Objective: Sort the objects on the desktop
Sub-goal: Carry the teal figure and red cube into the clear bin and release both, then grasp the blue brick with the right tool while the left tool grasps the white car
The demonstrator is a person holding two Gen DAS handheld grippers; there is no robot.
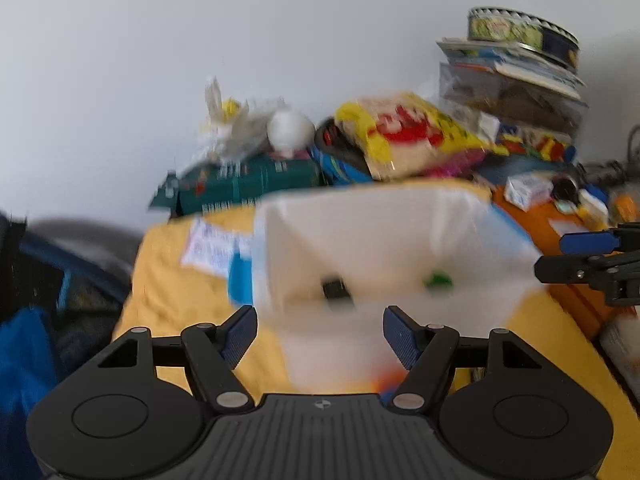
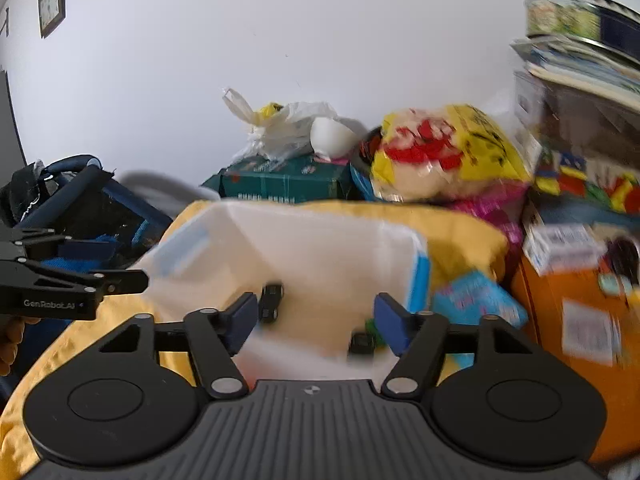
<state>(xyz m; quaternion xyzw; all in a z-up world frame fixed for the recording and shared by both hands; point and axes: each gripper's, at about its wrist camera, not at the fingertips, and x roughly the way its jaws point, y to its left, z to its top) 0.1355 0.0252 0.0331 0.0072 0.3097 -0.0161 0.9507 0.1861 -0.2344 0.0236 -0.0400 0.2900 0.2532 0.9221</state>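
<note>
A white plastic bin with blue handles stands on a yellow cloth. Inside lie small black objects and a green piece. My left gripper is open and empty just in front of the bin's near wall. My right gripper is open and empty over the bin's near rim. Each gripper shows at the edge of the other's view: the right one in the left wrist view, the left one in the right wrist view. Both views are blurred.
Behind the bin are a green box, a white plastic bag, a yellow and red snack bag and a stack of books with a round tin. An orange box stands right.
</note>
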